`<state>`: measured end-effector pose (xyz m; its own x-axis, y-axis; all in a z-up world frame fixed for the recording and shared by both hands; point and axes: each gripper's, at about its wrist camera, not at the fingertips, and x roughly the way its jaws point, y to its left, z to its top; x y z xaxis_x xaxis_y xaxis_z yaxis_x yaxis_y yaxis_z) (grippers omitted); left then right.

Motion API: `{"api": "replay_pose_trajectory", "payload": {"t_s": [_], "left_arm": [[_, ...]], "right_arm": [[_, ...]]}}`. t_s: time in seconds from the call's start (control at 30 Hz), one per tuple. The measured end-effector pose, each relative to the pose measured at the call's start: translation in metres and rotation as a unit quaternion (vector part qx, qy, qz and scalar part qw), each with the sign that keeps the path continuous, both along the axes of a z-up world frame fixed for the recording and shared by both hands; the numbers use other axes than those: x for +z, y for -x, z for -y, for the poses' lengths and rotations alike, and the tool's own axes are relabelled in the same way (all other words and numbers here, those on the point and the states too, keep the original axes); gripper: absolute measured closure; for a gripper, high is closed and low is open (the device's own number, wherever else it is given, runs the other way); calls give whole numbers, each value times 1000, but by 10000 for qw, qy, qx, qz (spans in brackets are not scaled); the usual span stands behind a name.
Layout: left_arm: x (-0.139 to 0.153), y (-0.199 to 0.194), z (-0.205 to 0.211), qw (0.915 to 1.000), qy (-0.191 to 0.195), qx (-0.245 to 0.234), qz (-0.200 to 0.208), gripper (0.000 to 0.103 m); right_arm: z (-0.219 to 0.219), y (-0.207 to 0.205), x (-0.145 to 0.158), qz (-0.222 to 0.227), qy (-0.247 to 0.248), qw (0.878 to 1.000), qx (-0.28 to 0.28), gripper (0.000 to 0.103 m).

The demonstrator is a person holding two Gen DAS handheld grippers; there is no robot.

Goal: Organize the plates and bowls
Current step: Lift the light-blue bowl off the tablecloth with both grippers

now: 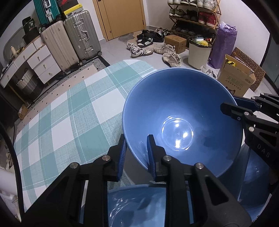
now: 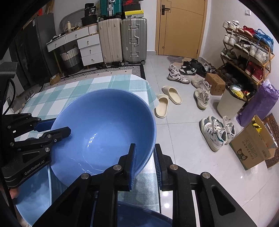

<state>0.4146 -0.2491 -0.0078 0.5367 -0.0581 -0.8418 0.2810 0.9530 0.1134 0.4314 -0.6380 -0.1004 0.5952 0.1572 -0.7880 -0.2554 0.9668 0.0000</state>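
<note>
Your left tongs (image 1: 136,153) are closed on the near rim of the blue bowl (image 1: 181,120), one pad outside the wall and one inside. Your right tongs (image 2: 145,162) are pinched on the same bowl's rim at its opposite side, again one pad each side of the wall. In the left wrist view the right tongs come in at 3 o'clock; in the right wrist view the left tongs reach in from 9 o'clock.

The bowl sits between both tongs, tilted, over the desk (image 1: 66,113) with its teal-and-white checked cloth. More blue dishware (image 1: 136,204) shows under the bowl at 6 o'clock in the left view, and another blue piece (image 1: 256,183) at 4 o'clock; whether these are plates or bowls you cannot tell.

Beyond the desk, at 11 o'clock in the left view, stand two upright suitcases (image 2: 122,40), with a third, teal one (image 2: 110,7) on top. A white drawer unit (image 2: 90,50) stands left of them. At 12 o'clock is one wooden door (image 2: 181,26). At 2 o'clock a shoe rack (image 2: 247,52), a white bin (image 2: 230,103) and two cardboard boxes crowd the floor among scattered shoes and a pair of cream slippers (image 2: 167,101).
</note>
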Motion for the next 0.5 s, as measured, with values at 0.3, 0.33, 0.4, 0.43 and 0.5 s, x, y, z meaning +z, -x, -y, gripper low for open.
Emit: {"api": "replay_pose_trajectory", "payload": {"t_s": [0.3, 0.33, 0.4, 0.43, 0.5], "left_arm": [[1, -1, -6, 9997, 238, 54, -12, 83], [1, -1, -7, 9997, 256, 53, -3, 83], [3, -1, -9, 9995, 310, 68, 14, 83], [4, -1, -9, 9994, 329, 74, 32, 83], [7, 0, -10, 9993, 344, 85, 65, 83]], "right_arm": [[2, -1, 3, -33, -217, 9997, -47, 83], [2, -1, 4, -13, -237, 9997, -62, 83], [2, -2, 5, 10, -266, 9996, -72, 83], [2, -2, 6, 14, -285, 9996, -79, 83], [2, -2, 8, 50, -299, 9995, -76, 83]]}}
